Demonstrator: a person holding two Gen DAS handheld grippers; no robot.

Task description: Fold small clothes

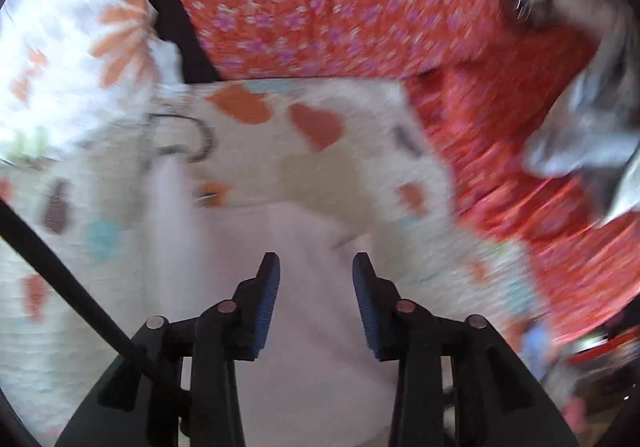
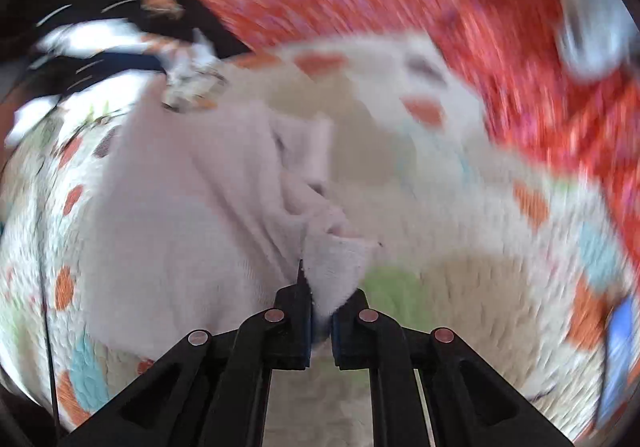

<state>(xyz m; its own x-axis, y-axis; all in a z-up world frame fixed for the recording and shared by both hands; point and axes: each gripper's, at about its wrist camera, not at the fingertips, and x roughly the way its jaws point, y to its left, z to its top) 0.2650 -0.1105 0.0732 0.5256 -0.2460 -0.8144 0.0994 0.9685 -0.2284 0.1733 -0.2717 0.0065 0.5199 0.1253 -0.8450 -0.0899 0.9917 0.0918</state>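
Quilted bedding (image 2: pixel 460 279) covers everything underneath, white with orange, blue, green and beige patches, and both views are smeared with blur. Beyond it lies a red cloth (image 1: pixel 320 7) printed with small pink flowers, filling the far side in both views.

Between the fingers of the right gripper (image 2: pixel 321 321) sits a corner of a pale pink garment (image 2: pixel 168 231). Those jaws are pressed nearly together and pinch a small fold of the fuzzy fabric, which sticks up just past the tips. From there the garment spreads away to the left of the jaws and ahead of them, rumpled into several ridges near the pinch and lying flatter farther off, draped over the quilt.

From the left gripper (image 1: pixel 316 267), the same pink cloth (image 1: pixel 304 307) fills the space under and ahead of the jaws. These jaws stand partly spread, with a clear gap between the blue pads (image 1: pixel 269 303), and I can see nothing clamped between them; the fabric shows through the gap below.

To the far right of the left jaws a blurred grey shape (image 1: pixel 580 143) rests against the red cloth, too smeared to identify. A thin black cord (image 1: pixel 68 267) runs diagonally at the left of that gripper.
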